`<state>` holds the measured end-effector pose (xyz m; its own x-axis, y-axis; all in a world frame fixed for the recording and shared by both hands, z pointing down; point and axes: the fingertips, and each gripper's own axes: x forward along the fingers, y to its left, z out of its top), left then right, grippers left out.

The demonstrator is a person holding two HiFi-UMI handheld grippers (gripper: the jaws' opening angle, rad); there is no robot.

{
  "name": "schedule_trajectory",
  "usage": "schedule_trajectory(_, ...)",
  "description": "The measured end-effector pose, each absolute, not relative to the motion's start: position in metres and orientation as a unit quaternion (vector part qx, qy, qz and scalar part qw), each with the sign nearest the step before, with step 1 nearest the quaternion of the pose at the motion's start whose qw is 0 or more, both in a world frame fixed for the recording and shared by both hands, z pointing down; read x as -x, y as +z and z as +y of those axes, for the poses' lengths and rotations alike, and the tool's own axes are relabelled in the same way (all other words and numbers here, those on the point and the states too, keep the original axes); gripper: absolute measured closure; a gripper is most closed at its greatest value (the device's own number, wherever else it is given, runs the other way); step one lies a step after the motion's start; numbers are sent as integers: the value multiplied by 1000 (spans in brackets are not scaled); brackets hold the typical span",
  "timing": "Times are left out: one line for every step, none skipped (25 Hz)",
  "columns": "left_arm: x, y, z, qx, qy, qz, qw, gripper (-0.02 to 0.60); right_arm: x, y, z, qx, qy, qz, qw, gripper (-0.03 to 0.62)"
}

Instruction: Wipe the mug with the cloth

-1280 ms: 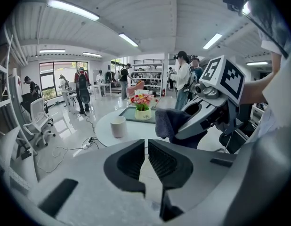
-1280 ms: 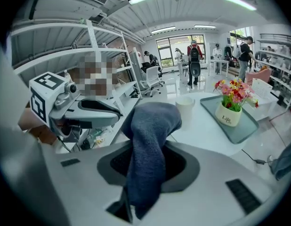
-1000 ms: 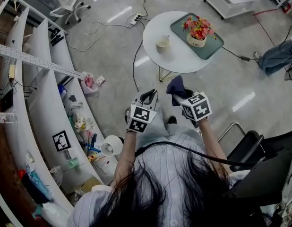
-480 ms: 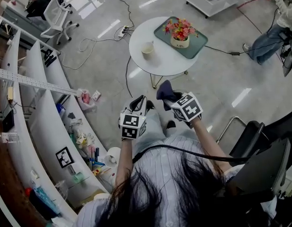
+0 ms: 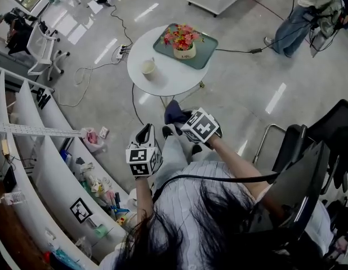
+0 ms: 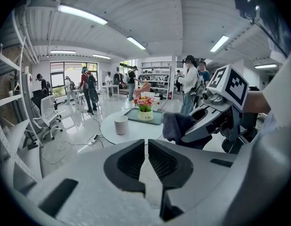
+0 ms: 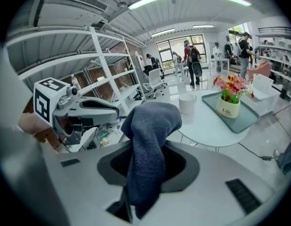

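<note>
The white mug (image 5: 148,67) stands on a round white table (image 5: 163,80), some way ahead of both grippers. It also shows in the left gripper view as mug (image 6: 120,125) and in the right gripper view as mug (image 7: 187,103). My right gripper (image 5: 177,122) is shut on a dark blue cloth (image 5: 174,112), which droops out of the jaws as cloth (image 7: 148,131). My left gripper (image 5: 146,131) is held beside it at waist height, shut with nothing between its fingers (image 6: 129,160).
A green tray (image 5: 208,53) with a pot of flowers (image 5: 183,41) shares the table. Curved white shelving (image 5: 44,151) runs along the left, and a black chair (image 5: 309,151) stands at the right. Cables lie on the floor, and a person (image 5: 300,10) stands at the back right.
The head view has swung, so the table and mug now sit further left in it. Both grippers have shifted left in the picture; the cloth stays in the right one.
</note>
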<state>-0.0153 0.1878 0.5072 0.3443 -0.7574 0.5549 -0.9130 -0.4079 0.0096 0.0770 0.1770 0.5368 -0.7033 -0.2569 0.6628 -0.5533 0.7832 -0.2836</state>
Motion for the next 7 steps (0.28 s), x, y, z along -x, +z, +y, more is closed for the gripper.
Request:
schedule_trajectory(15,508,187,-803,241,-520,162,543,-77,537,177,-227,239,-892,311,471)
schedule_trajectory(15,508,187,-803,241,-520,163,544,-78,537,177,-227,240,-891,310,471)
schedule_trajectory(15,509,187,-802,241,-521,163,543,-77,536,178,-227,242,-891,309,471)
schedule_trajectory(15,509,187,-802,242,-521,164,545,-77,534,178,-226,244,-891,308,471)
schedule_trajectory(16,510,188,-801,242,-522,165,544,-76,532,179,-225,247,-891,306,471)
schedule_trajectory(16,510,188,-800,242,-523,166,543,-76,531,180,-224,249,-891,305,470)
schedule_trajectory(16,510,189,-799,242,-524,166,543,-75,529,181,-223,252,-891,304,471)
